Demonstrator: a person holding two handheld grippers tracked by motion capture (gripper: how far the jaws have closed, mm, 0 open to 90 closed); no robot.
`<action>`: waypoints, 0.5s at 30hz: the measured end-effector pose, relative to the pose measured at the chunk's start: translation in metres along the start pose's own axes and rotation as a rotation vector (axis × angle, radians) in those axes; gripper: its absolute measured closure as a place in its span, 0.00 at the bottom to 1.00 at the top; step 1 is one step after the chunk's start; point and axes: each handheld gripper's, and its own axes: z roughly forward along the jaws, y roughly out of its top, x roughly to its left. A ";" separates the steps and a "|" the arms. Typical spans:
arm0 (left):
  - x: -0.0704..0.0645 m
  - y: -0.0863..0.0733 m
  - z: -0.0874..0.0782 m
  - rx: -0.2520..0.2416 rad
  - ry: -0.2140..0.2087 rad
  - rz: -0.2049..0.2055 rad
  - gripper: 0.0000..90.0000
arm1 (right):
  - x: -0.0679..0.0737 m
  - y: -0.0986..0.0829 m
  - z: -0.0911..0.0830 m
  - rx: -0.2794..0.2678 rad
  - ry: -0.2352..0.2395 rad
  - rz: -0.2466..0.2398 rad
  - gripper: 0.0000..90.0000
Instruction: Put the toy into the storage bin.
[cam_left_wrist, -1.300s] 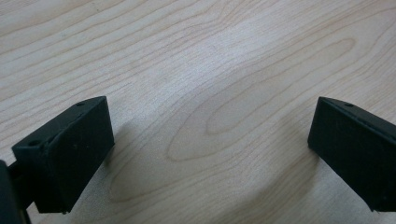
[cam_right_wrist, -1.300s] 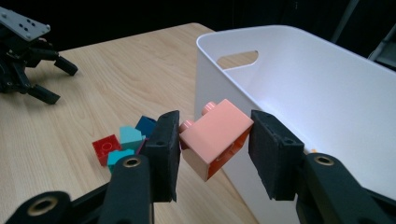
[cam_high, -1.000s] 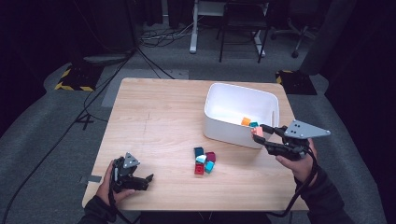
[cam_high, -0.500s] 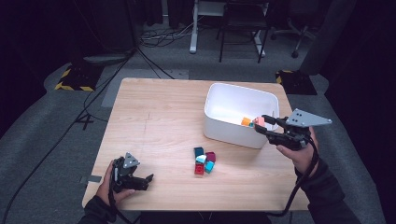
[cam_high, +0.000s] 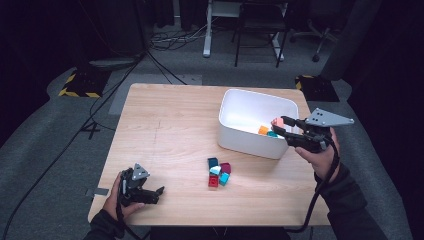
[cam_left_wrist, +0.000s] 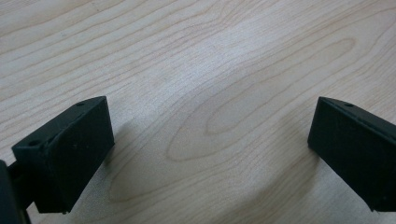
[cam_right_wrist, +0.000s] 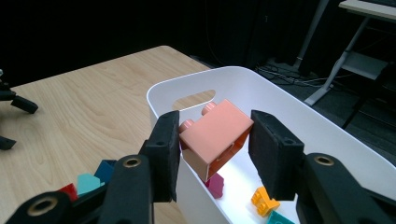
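**Brick carried over the bin's rim**

Since a second ago the right tool (cam_high: 281, 126) has risen from the bin's near wall to above its rim, clenched on a smooth salmon brick (cam_right_wrist: 216, 136) with round studs. The white plastic bin (cam_high: 248, 143) holds orange, teal and magenta pieces. Loose bricks (cam_high: 218, 172) cluster just before it on the wood-grain counter (cam_high: 170, 125). The left tool (cam_high: 159, 192) rests released near the front edge, well apart.

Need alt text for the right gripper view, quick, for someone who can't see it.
The right gripper holds a salmon-pink plastic building brick between its black jaws, above the near rim of a white plastic bin. Small orange, magenta and teal bricks lie inside the bin.
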 end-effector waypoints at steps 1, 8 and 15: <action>0.000 0.000 0.000 0.001 -0.001 0.000 0.01 | -0.001 0.001 0.001 0.002 -0.003 0.002 0.61; 0.000 0.000 0.000 0.001 -0.001 0.000 0.01 | -0.003 0.006 0.008 0.013 -0.023 0.011 0.61; 0.000 0.000 0.000 0.001 -0.001 0.000 0.01 | -0.012 0.008 0.022 0.044 -0.054 0.014 0.61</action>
